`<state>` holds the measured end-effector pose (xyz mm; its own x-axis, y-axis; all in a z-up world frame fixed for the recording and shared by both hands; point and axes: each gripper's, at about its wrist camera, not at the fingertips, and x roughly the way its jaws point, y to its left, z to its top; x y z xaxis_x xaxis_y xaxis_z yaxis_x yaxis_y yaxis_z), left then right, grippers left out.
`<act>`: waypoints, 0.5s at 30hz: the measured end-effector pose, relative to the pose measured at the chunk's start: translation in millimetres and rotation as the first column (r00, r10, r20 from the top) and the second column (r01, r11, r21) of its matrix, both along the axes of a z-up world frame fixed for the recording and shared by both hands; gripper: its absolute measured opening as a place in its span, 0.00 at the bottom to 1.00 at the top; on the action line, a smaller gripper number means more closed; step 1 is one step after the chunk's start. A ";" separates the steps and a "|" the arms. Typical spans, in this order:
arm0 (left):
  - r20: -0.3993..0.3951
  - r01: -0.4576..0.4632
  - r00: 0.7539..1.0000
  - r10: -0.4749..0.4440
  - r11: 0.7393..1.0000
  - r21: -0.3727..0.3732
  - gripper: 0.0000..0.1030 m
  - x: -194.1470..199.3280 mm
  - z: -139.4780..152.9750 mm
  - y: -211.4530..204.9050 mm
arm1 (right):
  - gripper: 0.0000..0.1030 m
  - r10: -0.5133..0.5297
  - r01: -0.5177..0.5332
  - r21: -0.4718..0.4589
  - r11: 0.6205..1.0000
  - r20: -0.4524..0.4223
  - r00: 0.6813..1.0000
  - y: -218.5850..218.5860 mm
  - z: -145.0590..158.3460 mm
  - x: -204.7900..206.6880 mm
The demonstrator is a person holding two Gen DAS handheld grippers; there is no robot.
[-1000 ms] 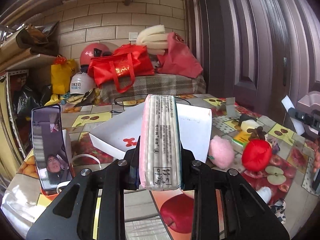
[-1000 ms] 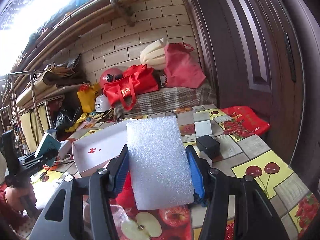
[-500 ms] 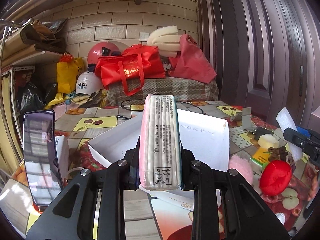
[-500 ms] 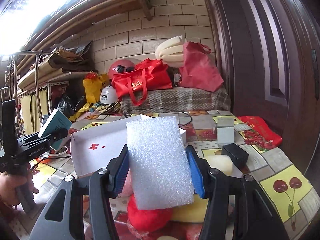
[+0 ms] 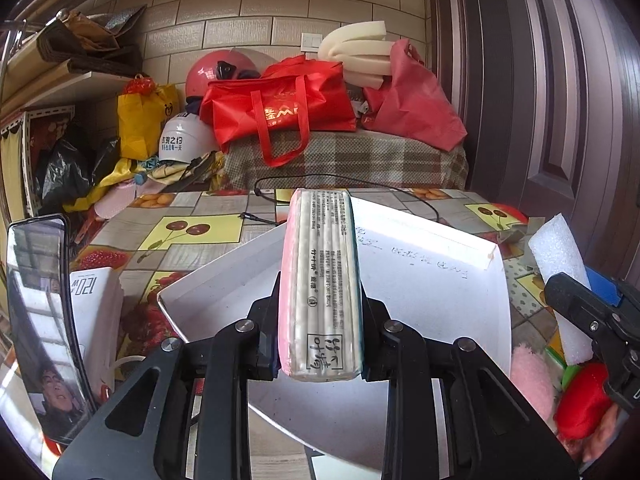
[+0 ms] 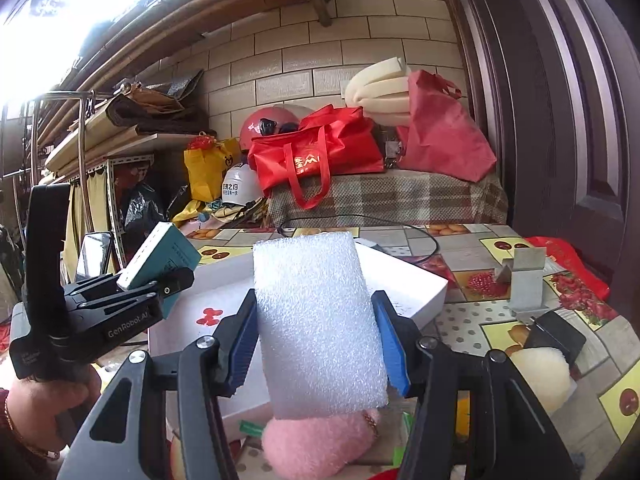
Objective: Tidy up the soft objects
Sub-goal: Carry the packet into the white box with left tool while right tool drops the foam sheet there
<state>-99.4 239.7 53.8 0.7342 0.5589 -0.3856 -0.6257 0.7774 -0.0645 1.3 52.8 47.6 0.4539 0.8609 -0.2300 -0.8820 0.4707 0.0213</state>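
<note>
My left gripper [image 5: 320, 312] is shut on a packet of tissues [image 5: 320, 280], pink on one side and teal on the other, held on edge over the open white box [image 5: 432, 280]. In the right wrist view that same packet [image 6: 160, 256] hangs above the box's left end [image 6: 208, 316]. My right gripper [image 6: 316, 344] is shut on a white foam sheet [image 6: 316, 320], its blue pads pressing on both sides, just in front of the box's near wall. A pink plush [image 6: 316, 444] lies under the foam. A red plush [image 5: 584, 404] sits to the box's right.
A phone [image 5: 40, 320] stands upright at the table's left, by a white carton [image 5: 92, 304]. A cream sponge [image 6: 540, 372], a black block [image 6: 556, 332] and a grey card stand [image 6: 524, 280] sit to the right. A black cable [image 5: 280, 192] and red bags [image 5: 280, 108] lie behind.
Both grippers have moved sideways toward the white box with their loads still held. The box now fills the middle of the left view, and the plush toys have slid to its right edge.
</note>
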 end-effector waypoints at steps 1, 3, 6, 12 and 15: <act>-0.010 -0.001 1.000 0.001 1.000 -0.009 0.25 3.5 -0.8 2.5 | 0.53 0.003 -0.003 0.000 1.000 -0.005 1.000 3.9 0.0 -0.1; -0.036 0.004 0.999 -0.005 0.999 -0.034 0.25 11.6 -2.8 7.9 | 0.53 0.008 -0.008 -0.002 1.000 -0.006 1.000 10.8 -0.1 -1.8; -0.060 -0.002 0.998 -0.003 0.997 -0.071 0.25 18.7 -5.8 15.1 | 0.53 0.006 -0.006 -0.015 1.000 -0.009 1.000 24.1 0.0 -1.1; -0.085 -0.004 0.996 -0.009 0.989 -0.148 0.25 28.7 -11.2 31.2 | 0.54 -0.001 -0.001 -0.076 0.997 -0.023 1.000 47.8 -3.1 5.6; -0.099 -0.023 0.995 0.007 0.986 -0.165 0.25 30.5 -12.9 34.6 | 0.55 -0.025 0.021 -0.098 0.995 -0.039 0.999 56.5 -4.8 10.1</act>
